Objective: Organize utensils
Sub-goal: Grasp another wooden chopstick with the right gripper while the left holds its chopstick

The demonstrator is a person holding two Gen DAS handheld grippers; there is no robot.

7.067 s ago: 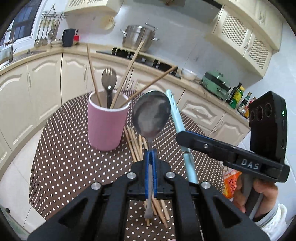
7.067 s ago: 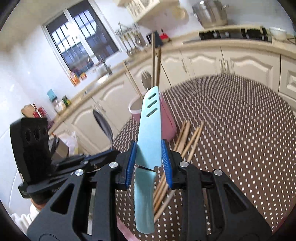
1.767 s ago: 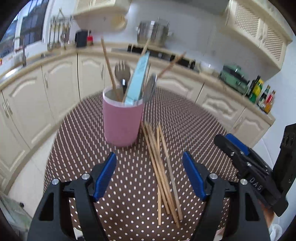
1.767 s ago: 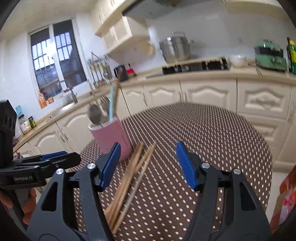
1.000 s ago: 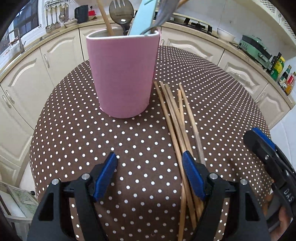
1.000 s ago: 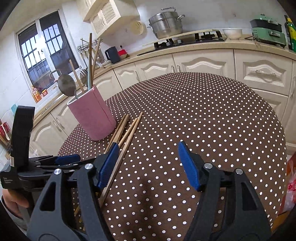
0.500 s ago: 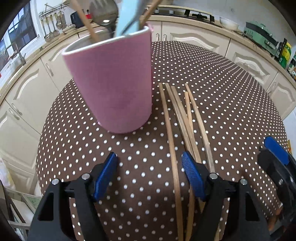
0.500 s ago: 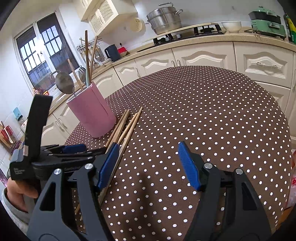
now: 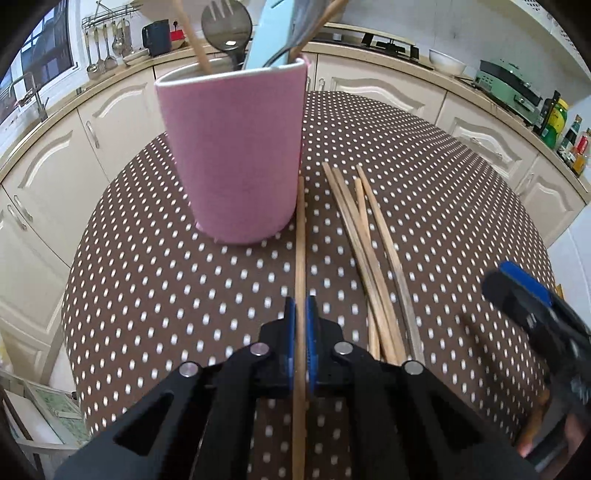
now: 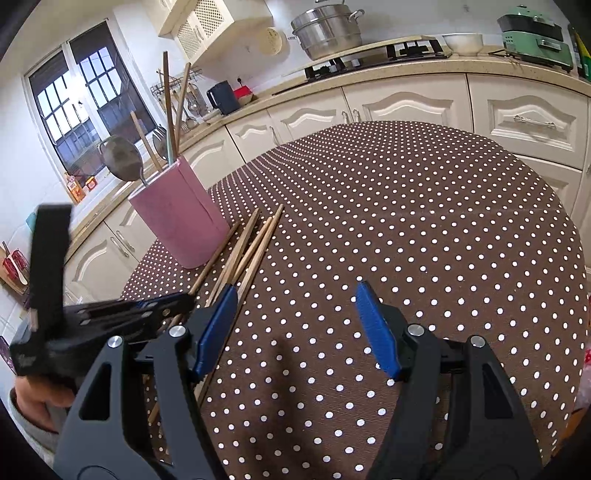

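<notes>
A pink cup (image 9: 236, 147) stands on the dotted brown table (image 9: 147, 277) and holds a fork, a spoon, a light-blue knife and a few chopsticks. My left gripper (image 9: 300, 306) is closing its jaws on a single wooden chopstick (image 9: 300, 240), and the blue pads press on it. The stick's far tip lies by the cup's foot. Several loose chopsticks (image 9: 364, 236) lie just to the right. In the right wrist view my right gripper (image 10: 295, 295) hovers open over bare cloth, right of the chopsticks (image 10: 255, 240) and the cup (image 10: 177, 218), with nothing between its fingers.
The round table's edge (image 10: 576, 258) curves off to the right. Cream cabinets (image 10: 406, 107) and a counter with a steel pot (image 10: 325, 29) ring the room. A hand (image 10: 33, 402) holds the left gripper's handle at the lower left.
The left jaws, wide apart half a second ago, have come together on one chopstick that now lies apart from the bundle. The right gripper has kept still and open.
</notes>
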